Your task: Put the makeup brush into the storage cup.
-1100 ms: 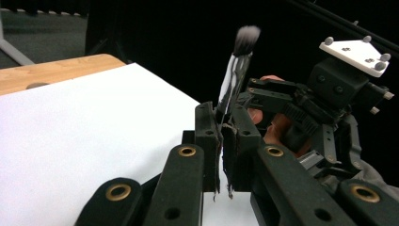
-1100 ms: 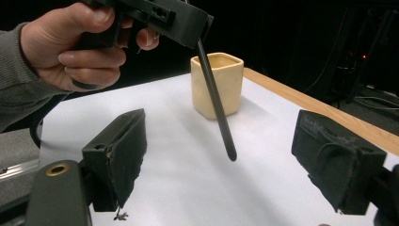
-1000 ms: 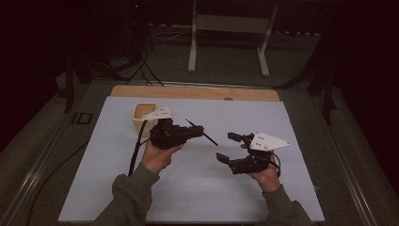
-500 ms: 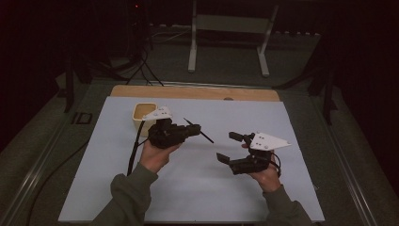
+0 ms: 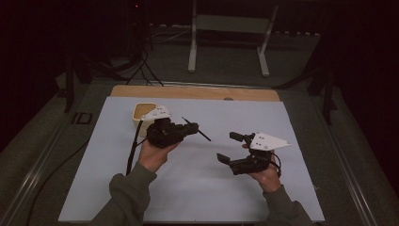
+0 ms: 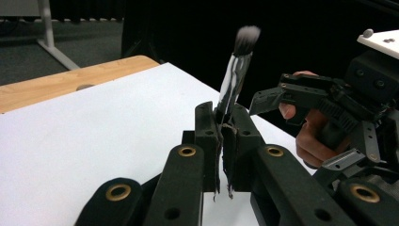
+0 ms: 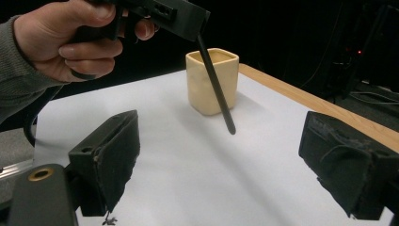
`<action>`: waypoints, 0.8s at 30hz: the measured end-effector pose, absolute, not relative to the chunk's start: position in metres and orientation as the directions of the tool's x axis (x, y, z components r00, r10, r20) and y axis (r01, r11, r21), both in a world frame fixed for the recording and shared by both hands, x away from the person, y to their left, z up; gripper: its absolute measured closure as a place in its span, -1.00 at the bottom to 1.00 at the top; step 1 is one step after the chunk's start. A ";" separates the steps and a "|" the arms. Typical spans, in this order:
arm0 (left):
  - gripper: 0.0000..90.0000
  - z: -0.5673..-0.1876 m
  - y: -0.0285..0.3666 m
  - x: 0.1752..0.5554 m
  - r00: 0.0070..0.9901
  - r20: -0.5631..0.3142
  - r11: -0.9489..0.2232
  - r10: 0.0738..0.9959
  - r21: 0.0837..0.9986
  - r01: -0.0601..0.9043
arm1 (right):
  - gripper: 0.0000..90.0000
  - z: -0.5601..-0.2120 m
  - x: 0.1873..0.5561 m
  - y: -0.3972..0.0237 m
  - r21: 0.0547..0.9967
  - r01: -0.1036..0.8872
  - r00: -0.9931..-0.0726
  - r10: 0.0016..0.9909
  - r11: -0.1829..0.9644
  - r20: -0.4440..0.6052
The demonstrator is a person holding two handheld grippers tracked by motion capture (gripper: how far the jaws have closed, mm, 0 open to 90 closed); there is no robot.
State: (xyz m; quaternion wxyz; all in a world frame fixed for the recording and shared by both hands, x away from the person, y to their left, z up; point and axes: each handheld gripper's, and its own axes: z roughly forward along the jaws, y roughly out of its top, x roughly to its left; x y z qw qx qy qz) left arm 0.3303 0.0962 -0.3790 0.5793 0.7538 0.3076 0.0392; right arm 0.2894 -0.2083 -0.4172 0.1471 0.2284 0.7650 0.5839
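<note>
- The white sheet [image 5: 197,188] lay bare between the two hands.
- The cream cup [image 5: 141,115] stood near its far left corner, just behind the left gripper [image 5: 188,130].

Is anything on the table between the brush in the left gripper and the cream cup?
Nothing visible. The left gripper clamps the brush; the cup stands open-topped behind it, with bare white mat around.
</note>
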 end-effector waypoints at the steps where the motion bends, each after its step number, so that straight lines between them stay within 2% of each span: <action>1: 0.91 -0.379 0.096 0.330 0.806 -0.296 -0.140 0.513 0.897 0.418 | -0.72 -0.417 0.289 -0.209 0.961 0.176 -0.852 0.521 0.214 0.040; 24: 0.91 -0.378 0.102 0.332 0.781 -0.248 -0.157 0.573 0.902 0.402 | -0.76 -0.418 0.289 -0.212 0.959 0.183 -0.849 0.526 0.215 0.044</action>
